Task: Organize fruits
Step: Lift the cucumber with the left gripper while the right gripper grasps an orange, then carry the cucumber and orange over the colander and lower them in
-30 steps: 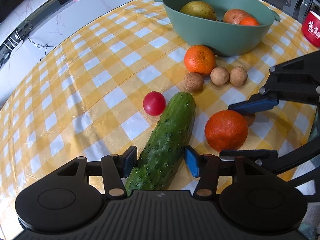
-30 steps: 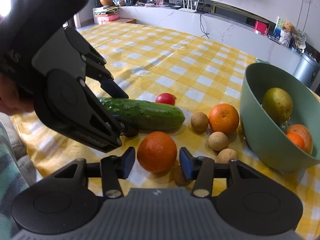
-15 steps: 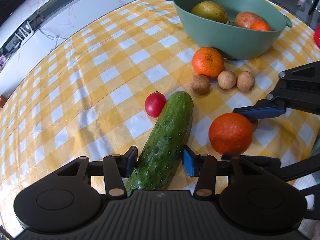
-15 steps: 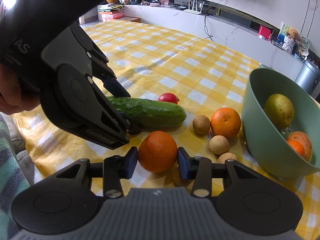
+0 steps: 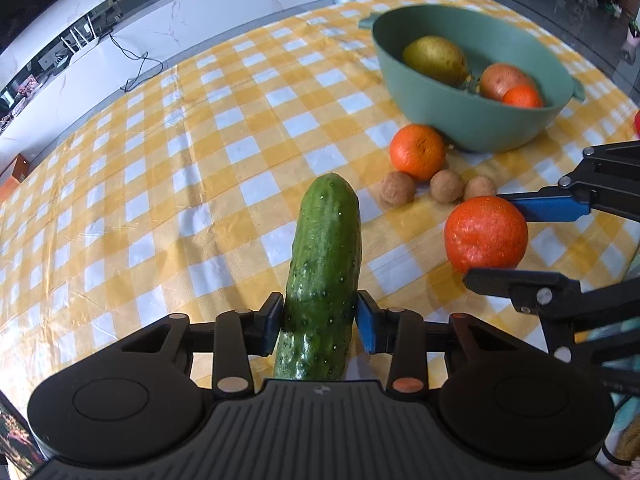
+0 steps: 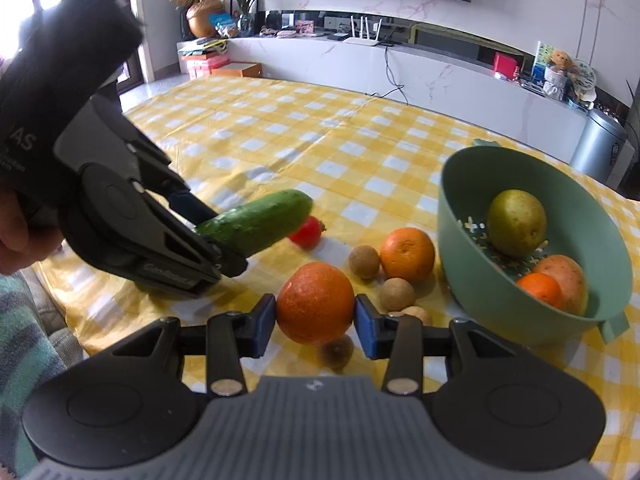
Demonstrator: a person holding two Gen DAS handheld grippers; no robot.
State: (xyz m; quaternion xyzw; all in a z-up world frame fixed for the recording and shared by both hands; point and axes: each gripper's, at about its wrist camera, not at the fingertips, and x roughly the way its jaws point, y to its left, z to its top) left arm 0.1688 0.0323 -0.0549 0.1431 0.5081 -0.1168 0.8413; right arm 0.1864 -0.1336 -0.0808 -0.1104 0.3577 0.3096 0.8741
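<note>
My left gripper [image 5: 320,320] has its jaws closing, blue pads pressed on both sides of a green cucumber [image 5: 326,240], which hangs above the cloth with its far end tilted up [image 6: 260,220]. My right gripper [image 6: 316,322] is shut on a large orange [image 6: 315,302], held just off the table. A green bowl [image 6: 472,264] at the right holds a pear [image 6: 517,222], a reddish fruit and a small orange. On the cloth beside the bowl lie a second orange [image 6: 407,254], several small brown round fruits [image 5: 398,193] and a red tomato [image 6: 308,232], which the cucumber hides in the left wrist view.
A yellow-and-white checked cloth [image 5: 200,160] covers the table. A person's hand [image 6: 16,232] grips the left tool at the near left edge. Behind the table run a white counter [image 6: 400,64] and a silver bin [image 6: 596,148].
The left jaws closed on the cucumber and raised it off the cloth, far end tilting up. The right gripper lifted the orange a little. The tomato went out of the left view.
</note>
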